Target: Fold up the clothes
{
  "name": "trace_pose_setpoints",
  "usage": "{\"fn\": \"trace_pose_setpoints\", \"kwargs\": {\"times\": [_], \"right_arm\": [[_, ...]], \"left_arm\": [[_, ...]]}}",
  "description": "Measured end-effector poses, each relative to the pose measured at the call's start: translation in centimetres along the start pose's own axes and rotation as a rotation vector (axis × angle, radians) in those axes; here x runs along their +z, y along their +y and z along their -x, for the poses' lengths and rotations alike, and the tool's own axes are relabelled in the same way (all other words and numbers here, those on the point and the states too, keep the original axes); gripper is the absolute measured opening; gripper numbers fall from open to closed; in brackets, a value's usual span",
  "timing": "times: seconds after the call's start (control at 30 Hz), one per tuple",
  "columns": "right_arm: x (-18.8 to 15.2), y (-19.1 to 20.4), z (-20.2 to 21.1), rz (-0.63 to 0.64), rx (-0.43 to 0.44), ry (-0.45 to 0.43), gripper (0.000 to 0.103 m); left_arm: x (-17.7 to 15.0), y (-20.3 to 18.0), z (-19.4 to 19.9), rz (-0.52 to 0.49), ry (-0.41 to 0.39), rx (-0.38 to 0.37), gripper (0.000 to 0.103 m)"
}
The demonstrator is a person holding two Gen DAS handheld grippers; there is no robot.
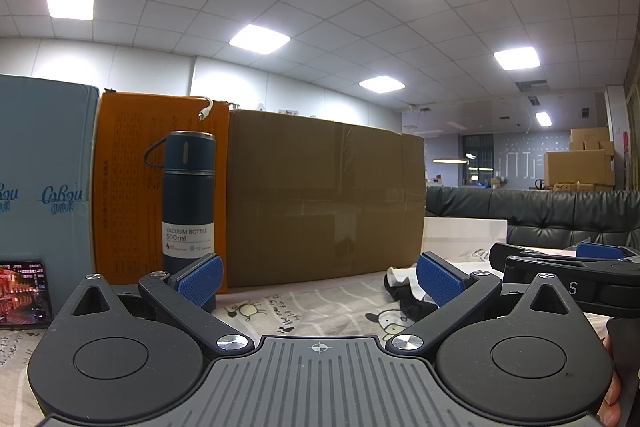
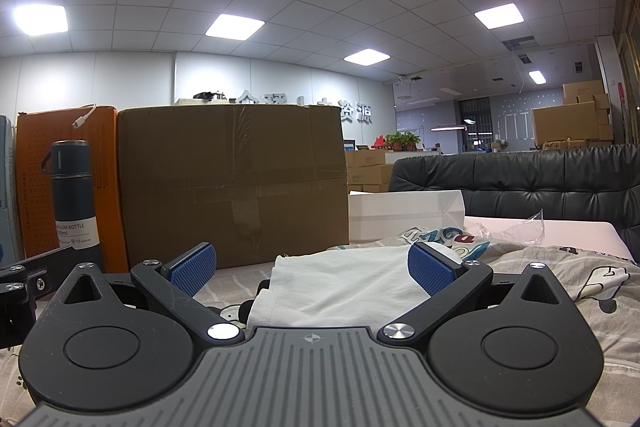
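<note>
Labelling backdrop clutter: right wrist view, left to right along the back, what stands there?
Orange box → vacuum bottle → brown cardboard box → white box → black sofa.

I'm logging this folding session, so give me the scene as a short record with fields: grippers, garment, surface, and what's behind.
left gripper: open, level, nothing between its pads
right gripper: open, level, low over the garment, not gripping it
garment: white cloth, rumpled, unfolded
surface: cartoon-print sheet
behind: brown cardboard box, orange box, vacuum bottle upright in front of the orange box
far right: black sofa
</note>
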State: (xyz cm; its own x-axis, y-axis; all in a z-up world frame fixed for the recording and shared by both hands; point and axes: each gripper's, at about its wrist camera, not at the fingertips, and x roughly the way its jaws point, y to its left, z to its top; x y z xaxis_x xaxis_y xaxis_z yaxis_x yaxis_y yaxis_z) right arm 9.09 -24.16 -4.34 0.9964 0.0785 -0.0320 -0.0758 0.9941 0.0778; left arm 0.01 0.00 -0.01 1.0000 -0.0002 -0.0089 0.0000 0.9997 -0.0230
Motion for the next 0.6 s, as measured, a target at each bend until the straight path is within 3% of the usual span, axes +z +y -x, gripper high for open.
{"fn": "trace_pose_setpoints", "kwargs": {"times": [0.6], "right_arm": [[0.02,0.07,-0.04,-0.001,0.001,0.001,0.103]], "left_arm": [[-0.06,-0.03,-0.08,-0.005,0.000,0.000,0.103]]}}
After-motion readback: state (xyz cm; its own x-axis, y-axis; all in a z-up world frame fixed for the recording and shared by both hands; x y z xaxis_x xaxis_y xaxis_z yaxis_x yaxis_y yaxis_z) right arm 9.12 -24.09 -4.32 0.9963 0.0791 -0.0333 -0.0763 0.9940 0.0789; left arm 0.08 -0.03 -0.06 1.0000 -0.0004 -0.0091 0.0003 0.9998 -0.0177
